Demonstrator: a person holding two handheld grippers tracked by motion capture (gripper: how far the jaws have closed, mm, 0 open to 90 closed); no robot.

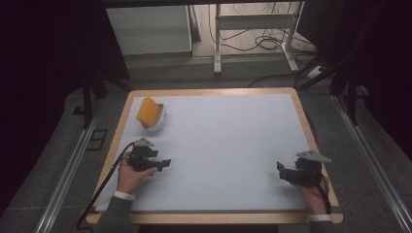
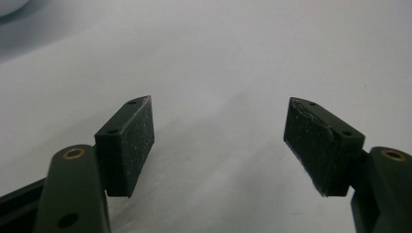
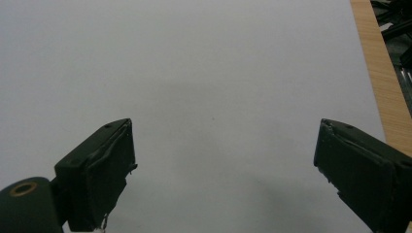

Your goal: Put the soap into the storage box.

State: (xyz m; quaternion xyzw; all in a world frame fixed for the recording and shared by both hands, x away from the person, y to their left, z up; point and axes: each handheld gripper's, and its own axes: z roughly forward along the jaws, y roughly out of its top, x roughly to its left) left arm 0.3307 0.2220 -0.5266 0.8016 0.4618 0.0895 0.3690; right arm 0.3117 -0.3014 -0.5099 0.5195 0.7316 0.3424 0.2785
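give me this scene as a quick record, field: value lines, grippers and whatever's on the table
surface: table with a pale grey top and a wooden rim
left gripper: near the table's left edge, jaws open, nothing between them
right gripper: near the right edge, jaws open, nothing between them
object 1: white bowl at the far left of the table
object 2: yellow sponge standing tilted in the bowl
nearest gripper to bowl: left, apart from it
contact: neither gripper touches the bowl or sponge
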